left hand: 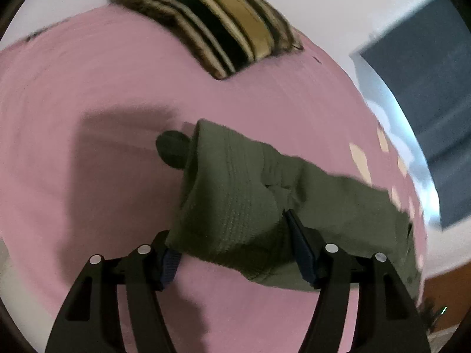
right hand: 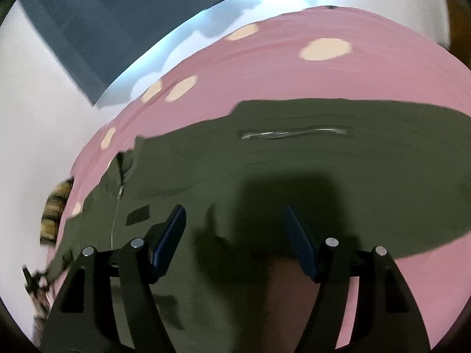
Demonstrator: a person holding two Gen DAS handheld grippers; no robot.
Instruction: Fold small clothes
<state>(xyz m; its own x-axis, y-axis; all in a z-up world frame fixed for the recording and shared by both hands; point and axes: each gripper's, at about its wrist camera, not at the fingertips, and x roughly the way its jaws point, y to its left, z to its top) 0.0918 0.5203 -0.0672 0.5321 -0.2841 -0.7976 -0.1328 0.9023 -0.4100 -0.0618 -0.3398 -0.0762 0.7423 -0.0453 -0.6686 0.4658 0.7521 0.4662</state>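
Two grippers work over one olive-green garment (left hand: 241, 194) lying on a pink sheet (left hand: 88, 103), and everything here is placed against that garment. In the left wrist view the left gripper (left hand: 232, 253) stands with its jaws apart; a thick folded roll of the garment, with a ribbed band across it, sits between the two fingers. The left finger's blue pad (left hand: 170, 260) is mostly hidden behind the cloth edge, so whether either pad presses on the fabric cannot be told. A dark rounded bit (left hand: 172, 150) pokes out at the roll's far left end. Beyond the garment, at the sheet's far edge, lies a striped brown, black and cream cloth (left hand: 212, 20). To the garment's right the sheet carries pale cream spots (left hand: 360, 158), and past them a grey-blue panel (left hand: 426, 103).

In the right wrist view the right gripper (right hand: 235, 235) hovers above the spread part of the garment (right hand: 294, 153), jaws apart with nothing between them, its shadow falling on the cloth. Both views are motion-blurred
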